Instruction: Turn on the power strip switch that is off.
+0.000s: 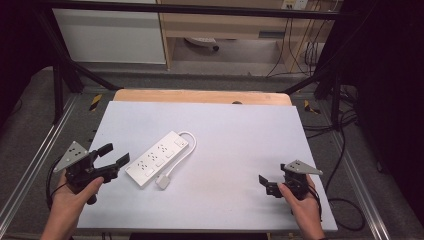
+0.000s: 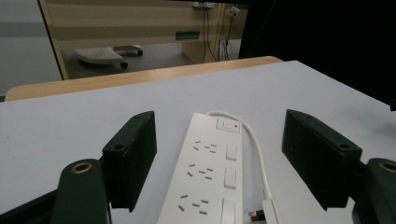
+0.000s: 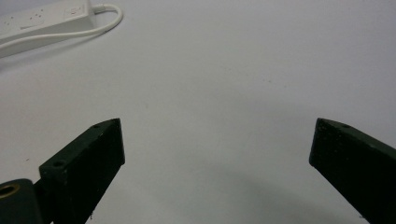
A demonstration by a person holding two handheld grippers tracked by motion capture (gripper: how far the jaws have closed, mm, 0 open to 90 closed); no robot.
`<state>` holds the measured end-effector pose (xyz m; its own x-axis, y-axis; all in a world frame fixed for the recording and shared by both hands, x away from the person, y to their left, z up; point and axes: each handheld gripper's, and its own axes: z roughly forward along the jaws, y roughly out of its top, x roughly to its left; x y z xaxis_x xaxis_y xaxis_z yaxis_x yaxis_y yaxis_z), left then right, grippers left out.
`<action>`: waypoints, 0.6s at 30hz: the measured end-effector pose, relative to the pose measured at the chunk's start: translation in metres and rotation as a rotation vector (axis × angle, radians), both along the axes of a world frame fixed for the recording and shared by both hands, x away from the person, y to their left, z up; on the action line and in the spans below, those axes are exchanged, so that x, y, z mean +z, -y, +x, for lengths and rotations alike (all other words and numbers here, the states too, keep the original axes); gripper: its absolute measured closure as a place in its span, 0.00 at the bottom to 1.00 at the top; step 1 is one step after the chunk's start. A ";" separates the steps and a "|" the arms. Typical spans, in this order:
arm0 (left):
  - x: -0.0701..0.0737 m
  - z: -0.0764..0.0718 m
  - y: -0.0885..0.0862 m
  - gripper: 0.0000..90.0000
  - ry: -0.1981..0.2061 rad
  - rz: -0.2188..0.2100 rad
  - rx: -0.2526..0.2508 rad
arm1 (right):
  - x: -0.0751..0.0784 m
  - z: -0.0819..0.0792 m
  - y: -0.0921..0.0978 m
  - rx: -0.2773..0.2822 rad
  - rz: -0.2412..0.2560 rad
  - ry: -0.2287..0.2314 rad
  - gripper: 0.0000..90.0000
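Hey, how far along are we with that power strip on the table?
Nothing looks done: the power strip lies flat, its plug loose beside it. The left tongs sit open, lined up on its near end; the right tongs hover open, well away. Any grasp is still ahead.

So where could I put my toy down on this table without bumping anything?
Lots of room. The far strip between the power strip and the wooden edge is bare, and so is the wide middle stretch between the power strip's cord and the right gripper. It gets crowded at the near left, where the left gripper sits close to the power strip.
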<state>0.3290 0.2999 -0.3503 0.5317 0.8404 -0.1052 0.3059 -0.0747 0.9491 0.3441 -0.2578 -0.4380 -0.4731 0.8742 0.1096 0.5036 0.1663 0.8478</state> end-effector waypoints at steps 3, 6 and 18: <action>0.002 0.005 0.003 0.30 0.008 -0.004 0.006 | -0.001 0.002 0.001 0.001 0.000 -0.005 0.04; 0.002 0.007 0.004 0.30 0.007 -0.006 0.008 | -0.001 0.002 0.001 0.003 0.000 -0.005 0.04; 0.001 0.018 0.014 0.37 -0.012 0.017 -0.016 | -0.001 0.002 0.000 -0.002 -0.002 -0.005 0.04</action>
<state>0.3470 0.2860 -0.3498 0.5439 0.8334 -0.0977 0.3162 -0.0958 0.9439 0.3459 -0.2582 -0.4391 -0.4706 0.8754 0.1105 0.5082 0.1665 0.8450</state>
